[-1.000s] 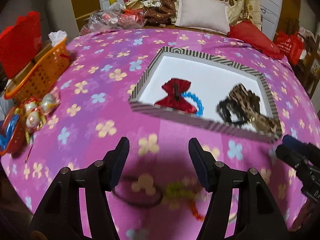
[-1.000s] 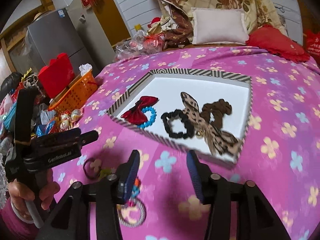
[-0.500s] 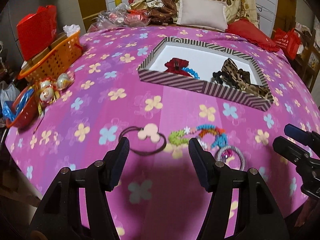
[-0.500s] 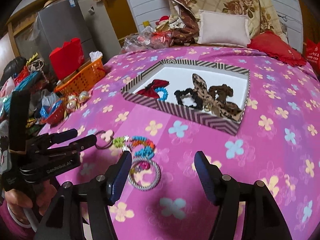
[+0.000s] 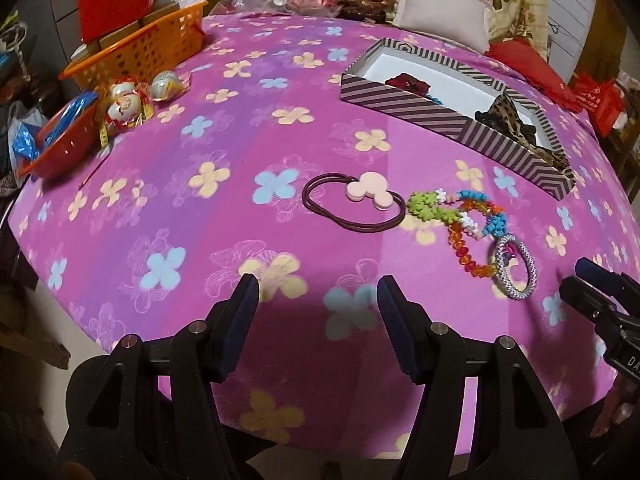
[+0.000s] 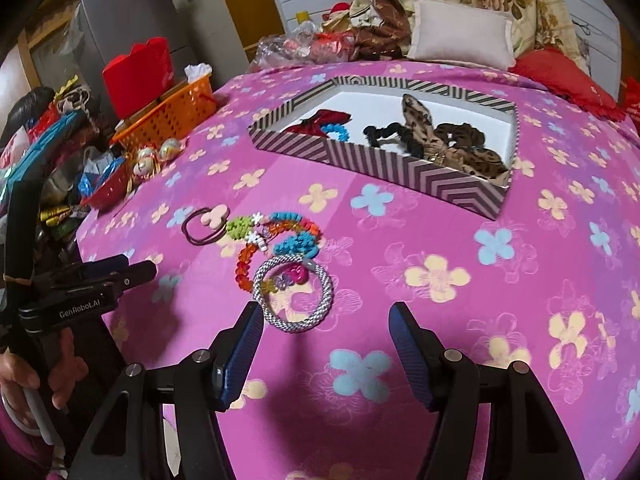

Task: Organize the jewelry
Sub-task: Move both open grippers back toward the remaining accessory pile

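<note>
A striped box [image 5: 440, 118] [image 6: 400, 168] holds a red bow [image 6: 316, 124], a blue bead bracelet [image 6: 338, 132], a black scrunchie [image 6: 380, 133] and leopard-print ties [image 6: 452, 148]. On the pink cloth in front lie a dark hair tie with a pink charm [image 5: 360, 202] [image 6: 206, 222], coloured bead bracelets [image 5: 460, 220] [image 6: 276, 236] and a silver woven ring [image 5: 516, 268] [image 6: 294, 296]. My left gripper [image 5: 318, 300] is open and empty, near the hair tie. My right gripper [image 6: 326, 328] is open and empty, just short of the silver ring.
An orange basket [image 5: 144, 46] [image 6: 172, 114] and a red bowl with wrapped sweets [image 5: 60, 136] sit at the table's left edge. Pillows [image 6: 460, 36] and bedding lie behind the box. The left gripper shows at the left of the right wrist view [image 6: 100, 280].
Both grippers have pulled back from the box toward the near edge of the cloth. The loose jewellery now lies in front of both, and the box looks farther away.
</note>
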